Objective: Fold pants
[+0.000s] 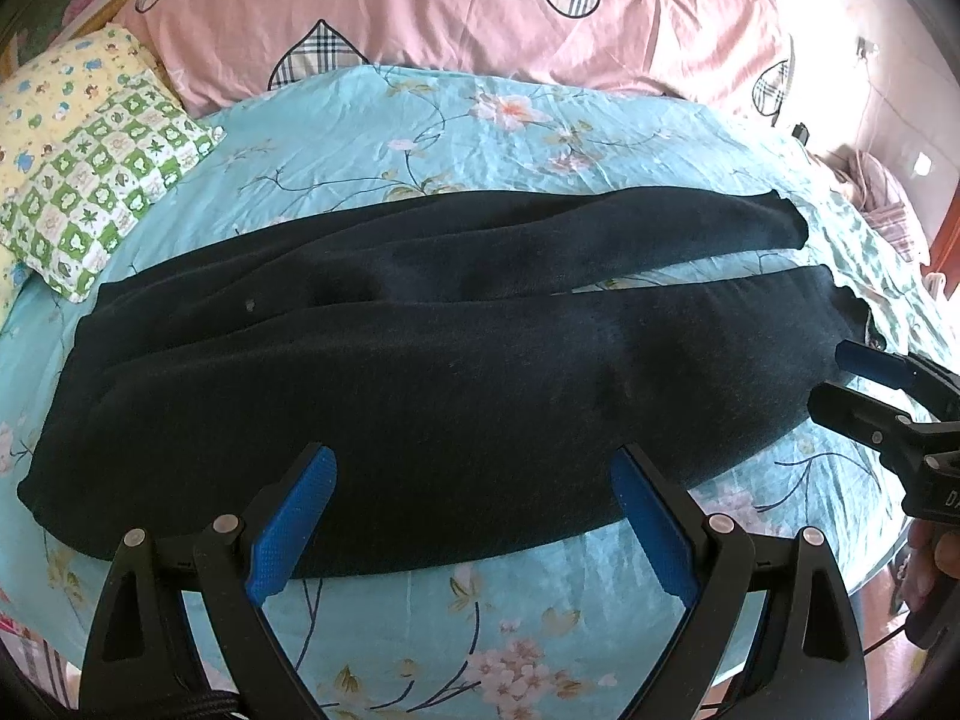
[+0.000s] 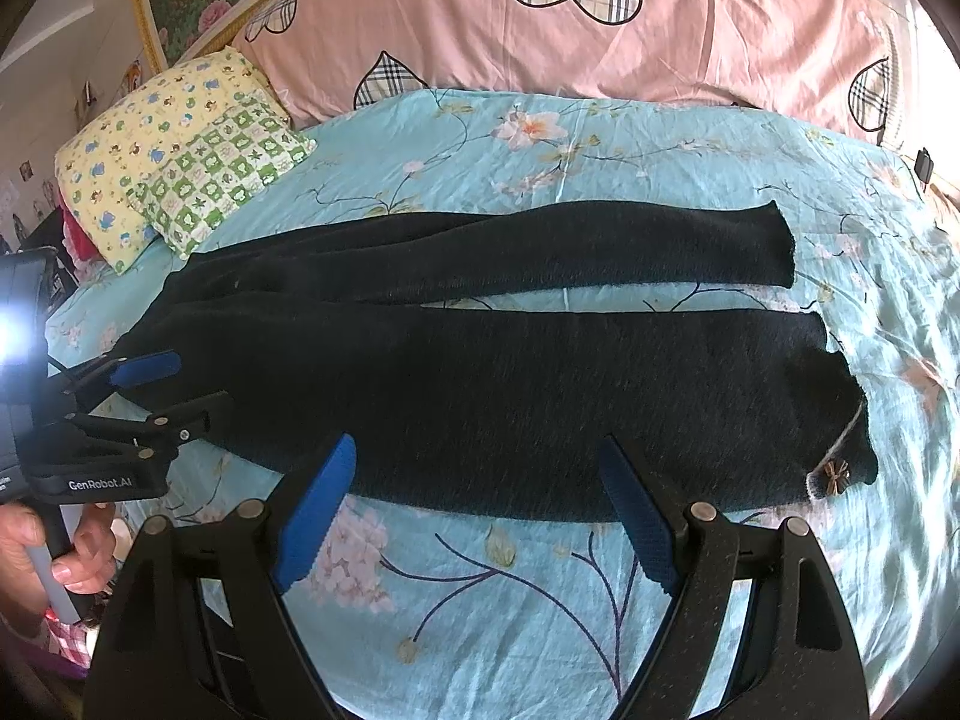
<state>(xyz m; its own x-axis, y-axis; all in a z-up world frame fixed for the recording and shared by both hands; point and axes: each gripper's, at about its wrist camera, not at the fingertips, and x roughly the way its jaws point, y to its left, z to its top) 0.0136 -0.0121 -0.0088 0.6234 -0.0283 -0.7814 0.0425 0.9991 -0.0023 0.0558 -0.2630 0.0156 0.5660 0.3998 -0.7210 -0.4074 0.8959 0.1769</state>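
Pants [image 1: 420, 372], black and soft-looking, lie spread flat on the bed [image 1: 480, 618], stretched along its near edge over the blue flowered sheet. The waist end points toward the pillows [image 1: 90, 180] at the left corner; the two legs run off to the right, with a narrow wedge of sheet showing between them near the cuffs. The nearer leg ends close to the right edge, where a small bow-shaped trim [image 2: 834, 474] shows at its hem.

No fold is made yet, as far as I can judge: both legs lie side by side, single and full length. All the work is left, presumably bringing one leg over the other, then doubling the length.

My left gripper [image 1: 474, 516] hovers over the near edge of the pants, jaws wide apart and holding nothing. My right gripper [image 2: 474, 516] hangs over the nearer leg, jaws likewise spread and empty. Neither is gripping the cloth.
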